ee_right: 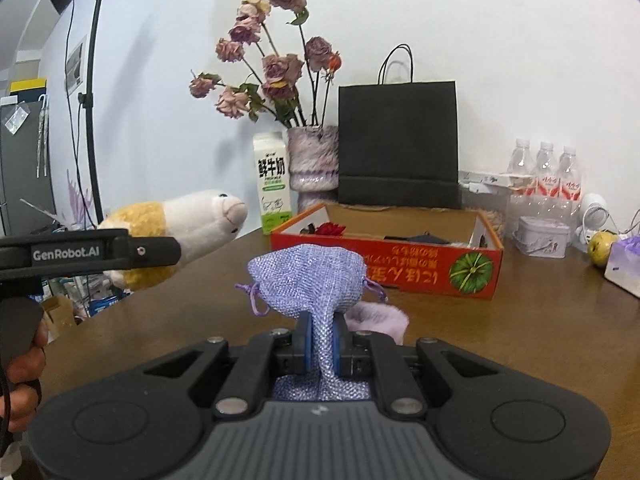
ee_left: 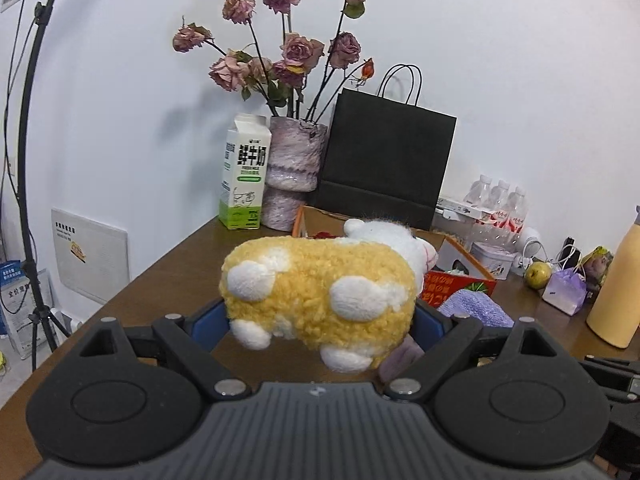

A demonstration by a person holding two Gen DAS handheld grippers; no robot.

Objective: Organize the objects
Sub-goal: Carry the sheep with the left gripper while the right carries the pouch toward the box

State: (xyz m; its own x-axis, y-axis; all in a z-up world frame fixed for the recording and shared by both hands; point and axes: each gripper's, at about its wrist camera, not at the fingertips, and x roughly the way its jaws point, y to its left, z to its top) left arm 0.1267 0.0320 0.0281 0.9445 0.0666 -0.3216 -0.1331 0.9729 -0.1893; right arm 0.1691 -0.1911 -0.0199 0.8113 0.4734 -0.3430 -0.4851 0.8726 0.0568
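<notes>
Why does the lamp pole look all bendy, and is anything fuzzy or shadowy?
Left wrist view: the fisheye lens bows the lamp pole near the edge, the plush toy is slightly soft up close, and the flowers cast faint shadows on the wall. Right wrist view: the pole curves less, and the purple pouch looks sharp.

Brown wooden table [ee_right: 540,320] and the objects resting on it.
Ahead of the right gripper, an open red cardboard box [ee_right: 400,266] is seen on the tabletop, with a pale purple fluffy item [ee_right: 380,318] lying just before it. Farther ahead, against the wall, a milk carton [ee_right: 273,182], a vase of dried roses [ee_right: 314,164] and a black paper bag [ee_right: 398,144] are lined up side by side. To the far right, water bottles [ee_right: 546,180], a small tin [ee_right: 544,236] and a green fruit [ee_right: 602,246] are placed.
</notes>
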